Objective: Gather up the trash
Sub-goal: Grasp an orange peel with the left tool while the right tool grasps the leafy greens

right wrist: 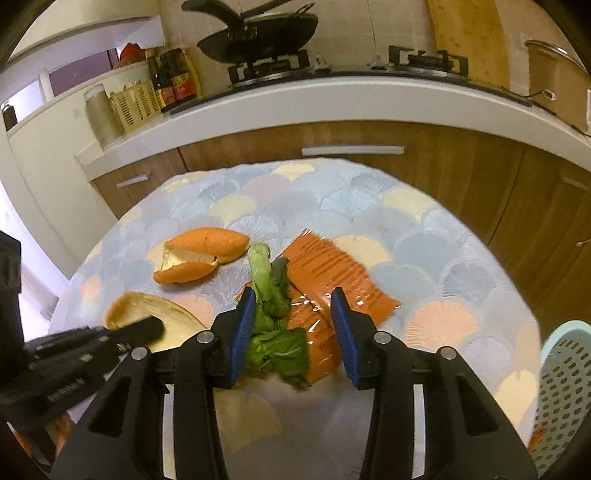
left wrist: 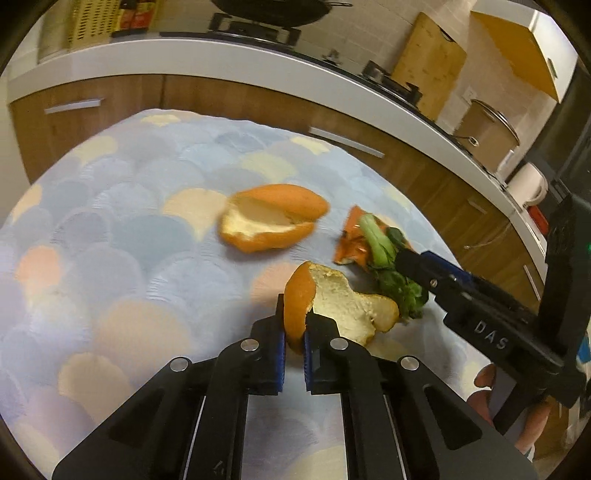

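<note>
My left gripper [left wrist: 294,332] is shut on a curled orange peel [left wrist: 343,299], held just above the scallop-patterned tablecloth [left wrist: 129,221]. A second orange peel [left wrist: 271,218] lies farther back on the cloth; it also shows in the right wrist view [right wrist: 201,260]. My right gripper [right wrist: 293,317] is open, its jaws on either side of a green vegetable stalk [right wrist: 271,295] that lies on an orange plastic wrapper [right wrist: 332,273]. The stalk [left wrist: 380,243] and wrapper [left wrist: 351,240] also show in the left wrist view, with the right gripper [left wrist: 417,266] over them.
A light blue perforated basket [right wrist: 561,398] stands at the table's right edge. Behind the table run wooden cabinets [right wrist: 351,147] under a white counter [right wrist: 295,99] with a stove, a wok [right wrist: 258,33], bottles and a pot [left wrist: 487,133].
</note>
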{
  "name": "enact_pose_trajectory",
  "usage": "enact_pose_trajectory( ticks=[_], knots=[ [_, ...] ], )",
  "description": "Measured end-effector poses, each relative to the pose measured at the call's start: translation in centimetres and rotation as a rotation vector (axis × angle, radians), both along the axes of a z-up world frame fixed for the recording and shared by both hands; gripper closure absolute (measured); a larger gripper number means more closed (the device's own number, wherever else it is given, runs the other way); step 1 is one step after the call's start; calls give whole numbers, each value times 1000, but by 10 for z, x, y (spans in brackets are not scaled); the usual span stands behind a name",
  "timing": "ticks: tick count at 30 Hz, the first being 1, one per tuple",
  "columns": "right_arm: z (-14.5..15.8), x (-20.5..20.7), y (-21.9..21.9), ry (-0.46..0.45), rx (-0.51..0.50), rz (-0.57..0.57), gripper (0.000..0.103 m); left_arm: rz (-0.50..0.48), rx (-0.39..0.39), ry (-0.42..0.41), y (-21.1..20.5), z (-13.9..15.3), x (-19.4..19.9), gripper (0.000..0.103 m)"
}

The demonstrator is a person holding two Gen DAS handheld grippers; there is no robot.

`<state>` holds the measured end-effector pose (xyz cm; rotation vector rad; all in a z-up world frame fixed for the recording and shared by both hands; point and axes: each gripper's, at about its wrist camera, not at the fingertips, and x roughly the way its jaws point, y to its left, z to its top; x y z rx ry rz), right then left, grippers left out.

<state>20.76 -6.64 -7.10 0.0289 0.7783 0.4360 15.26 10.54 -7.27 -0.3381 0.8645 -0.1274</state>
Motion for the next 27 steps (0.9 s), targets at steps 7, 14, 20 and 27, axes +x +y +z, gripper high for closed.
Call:
enact_pose_trajectory(
  ticks=[7, 14, 20, 27],
  knots=[
    [-2, 0, 8, -3, -33, 6, 63, 7, 14, -27, 7, -3, -1, 98],
    [-2, -7, 16, -28, -78, 14, 63, 12, 67, -55, 2, -3, -5, 98],
    [-5, -7, 18, -15, -99, 21, 71, 23, 142, -51, -4, -5, -3, 96],
    [-3, -12, 18, -39, -95, 36, 89, 40, 183, -31, -6, -6, -2, 91]
  ],
)
